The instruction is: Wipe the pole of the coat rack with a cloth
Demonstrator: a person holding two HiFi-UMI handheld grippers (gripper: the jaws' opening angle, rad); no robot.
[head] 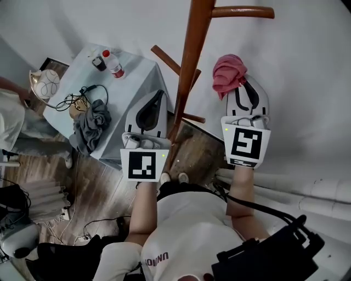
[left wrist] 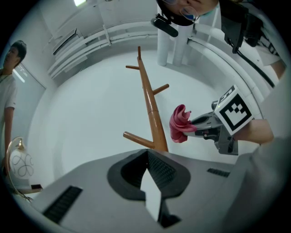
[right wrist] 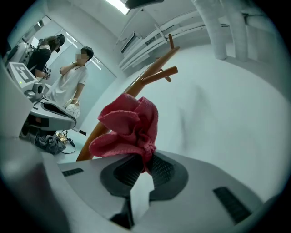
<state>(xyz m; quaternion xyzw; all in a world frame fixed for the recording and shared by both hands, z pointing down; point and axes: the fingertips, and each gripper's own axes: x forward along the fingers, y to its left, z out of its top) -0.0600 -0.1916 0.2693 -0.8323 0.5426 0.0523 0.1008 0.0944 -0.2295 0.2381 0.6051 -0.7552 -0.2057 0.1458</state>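
Cloth (right wrist: 129, 125), pink and bunched, is pinched by a small bit of its edge in the right gripper (right wrist: 144, 169). Jaws are clamped on it and most of it flops free past the tips. It's up beside the pole (head: 189, 60) of the coat rack, near but apart, no contact yet. Empty left gripper (left wrist: 146, 155) has jaws together with nothing between, and hangs just left of the pole, not bracing it. Risks as I judge them: the small bite on the cloth means drag along the wood could pull it out. Loose folds could snag on a peg (head: 241, 11). Rack is unbraced, so a sideways push could rock or tip it. A wad like this may miss the pole's far side.
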